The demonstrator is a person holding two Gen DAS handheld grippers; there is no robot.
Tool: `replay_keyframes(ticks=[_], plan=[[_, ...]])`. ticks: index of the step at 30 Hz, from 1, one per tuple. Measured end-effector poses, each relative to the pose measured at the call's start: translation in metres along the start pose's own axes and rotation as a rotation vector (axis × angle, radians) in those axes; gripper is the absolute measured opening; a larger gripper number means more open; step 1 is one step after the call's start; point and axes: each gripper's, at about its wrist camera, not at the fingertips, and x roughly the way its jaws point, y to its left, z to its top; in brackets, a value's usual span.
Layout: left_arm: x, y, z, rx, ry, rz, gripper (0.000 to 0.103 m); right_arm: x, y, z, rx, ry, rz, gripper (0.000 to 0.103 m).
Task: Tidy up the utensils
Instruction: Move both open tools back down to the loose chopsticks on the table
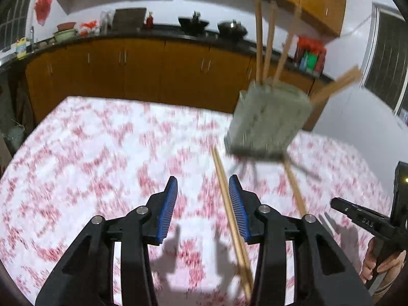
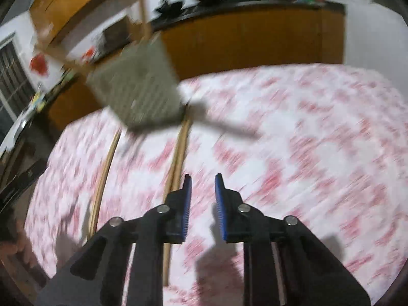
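The left hand-held gripper (image 1: 203,205), part-open and empty, is hovering nearest the chopsticks (image 1: 230,219) lying lengthwise along its right finger; the right hand-held gripper (image 2: 202,199), narrowly open, is holding nothing

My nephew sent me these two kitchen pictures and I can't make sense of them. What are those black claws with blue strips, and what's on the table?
There is no robot here. A person holds a hand-held gripper in each hand, and each carries a wide-angle camera looking forward along its two fingers. One picture is from the left hand-held gripper, the other from the right hand-held gripper. Below is a table with a red-and-white cloth. On it stands a grey holder with chopsticks sticking out of its top, and loose chopsticks lie on the cloth. Both grippers are open and hold nothing. The blur comes from movement.
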Motion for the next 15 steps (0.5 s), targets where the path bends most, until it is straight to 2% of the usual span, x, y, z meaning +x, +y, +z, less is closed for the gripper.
replay_keyframes(ticks=[4, 8, 15], plan=[[0.009, -0.005, -0.015, 0.019, 0.049, -0.013, 0.041, 0.013, 0.016, -0.011, -0.045, 0.040, 0.013, 0.017], [0.017, -0.011, -0.030, 0.039, 0.085, -0.026, 0.040, 0.021, 0.025, -0.013, -0.074, 0.055, -0.010, 0.016], [0.029, -0.024, -0.044, 0.069, 0.138, -0.060, 0.035, 0.020, 0.022, -0.015, -0.103, 0.040, -0.058, 0.009]])
